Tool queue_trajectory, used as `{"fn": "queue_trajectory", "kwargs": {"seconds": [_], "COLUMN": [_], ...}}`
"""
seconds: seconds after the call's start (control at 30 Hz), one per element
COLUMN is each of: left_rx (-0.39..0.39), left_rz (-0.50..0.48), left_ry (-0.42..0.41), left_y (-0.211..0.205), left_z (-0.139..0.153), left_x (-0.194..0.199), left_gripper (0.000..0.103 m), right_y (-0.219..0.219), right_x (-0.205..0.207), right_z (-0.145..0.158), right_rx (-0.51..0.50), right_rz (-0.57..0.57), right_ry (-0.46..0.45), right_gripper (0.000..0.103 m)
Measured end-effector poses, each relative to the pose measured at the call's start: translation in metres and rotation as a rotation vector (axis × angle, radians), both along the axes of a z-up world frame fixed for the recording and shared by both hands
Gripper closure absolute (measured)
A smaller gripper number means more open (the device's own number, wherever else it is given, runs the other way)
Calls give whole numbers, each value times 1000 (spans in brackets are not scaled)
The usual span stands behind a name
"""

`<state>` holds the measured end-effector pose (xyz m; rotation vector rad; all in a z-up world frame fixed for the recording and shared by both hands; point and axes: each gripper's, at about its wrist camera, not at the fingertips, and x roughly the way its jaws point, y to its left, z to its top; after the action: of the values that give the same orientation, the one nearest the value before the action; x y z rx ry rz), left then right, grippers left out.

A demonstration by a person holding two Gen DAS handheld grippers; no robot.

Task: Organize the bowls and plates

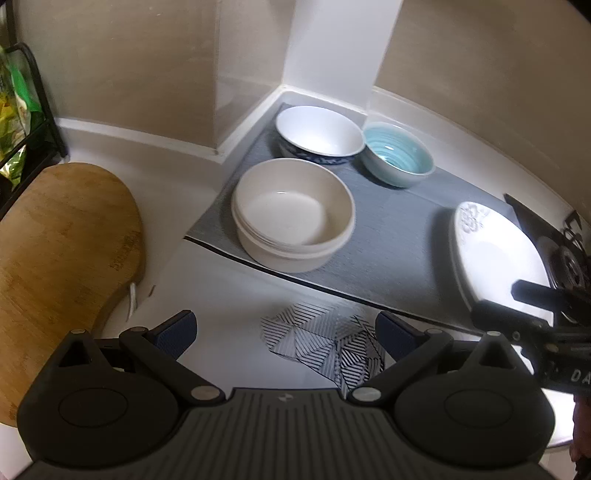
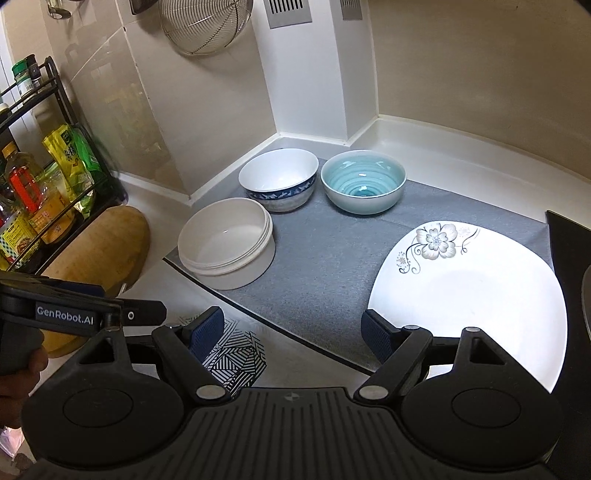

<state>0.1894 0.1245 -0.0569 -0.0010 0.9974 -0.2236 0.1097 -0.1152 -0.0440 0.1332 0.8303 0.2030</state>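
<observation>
On a grey mat (image 2: 325, 254) (image 1: 391, 236) stand three bowls: a cream stacked bowl (image 2: 227, 242) (image 1: 291, 214), a white bowl with a blue band (image 2: 279, 179) (image 1: 319, 133) and a teal ringed bowl (image 2: 364, 181) (image 1: 397, 153). A white square plate with a flower print (image 2: 469, 299) (image 1: 491, 251) lies at the mat's right end. My right gripper (image 2: 293, 334) stands open over the mat's near edge, nothing between its blue pads. My left gripper (image 1: 286, 334) is open too, above a striped coaster (image 1: 325, 347) (image 2: 236, 356), empty.
A wooden cutting board (image 1: 62, 258) (image 2: 99, 251) lies at the left beside a black rack of bottles and packets (image 2: 40, 192). A wire strainer (image 2: 205, 26) hangs on the wall. A dark stove edge (image 2: 569, 251) borders the plate on the right.
</observation>
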Motion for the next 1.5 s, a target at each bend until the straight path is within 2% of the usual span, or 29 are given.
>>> {"fn": "queue_trajectory", "kwargs": {"seconds": [0.33,0.53,0.73,0.9,1.5], "left_rx": [88,84,46,16,47], "left_rz": [158,225,264,277,254], "left_ry": [40,73,111,142,205], "left_y": [15,25,31,32,21], "left_z": [-9,-15,-23,-31,-60], "left_x": [45,74,97,114,151], "left_gripper": [0,0,0,0,0], "right_y": [7,17,27,35,51], "right_x": [29,60,90,110,159], "right_z": [-7,-14,-26,-35,-66], "right_rx": [8,15,43,42,19], "right_rz": [-17,-37,-46,-40,-46], "right_ry": [10,28,79,105,202], "right_gripper": [20,20,20,20,20]}}
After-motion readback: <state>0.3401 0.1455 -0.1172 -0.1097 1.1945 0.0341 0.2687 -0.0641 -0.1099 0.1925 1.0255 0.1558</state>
